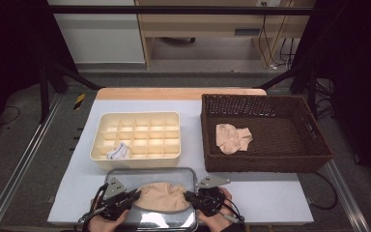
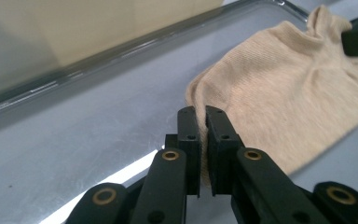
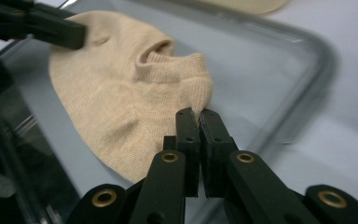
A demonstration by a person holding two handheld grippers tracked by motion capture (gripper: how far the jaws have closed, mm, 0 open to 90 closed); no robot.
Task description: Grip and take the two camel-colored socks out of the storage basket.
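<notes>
Beige sock (image 1: 163, 195) lies flat on the metal tray (image 1: 183, 175), which I take as my landmark at the near edge of the surface (image 1: 270, 193). My left claw (image 2: 202, 113) is pinched on the sock's one end, my right claw (image 3: 197, 115) nipped tight on the cuff at the other, so I judge I'm mid-fold or about to lift it. Next I'd raise both ends together, clear the tray's rim, and carry toward the divided box (image 1: 140, 135) just beyond the tray. Room is open above; the wicker basket (image 1: 265, 133) sits beyond and to the tray's right, well apart.
</notes>
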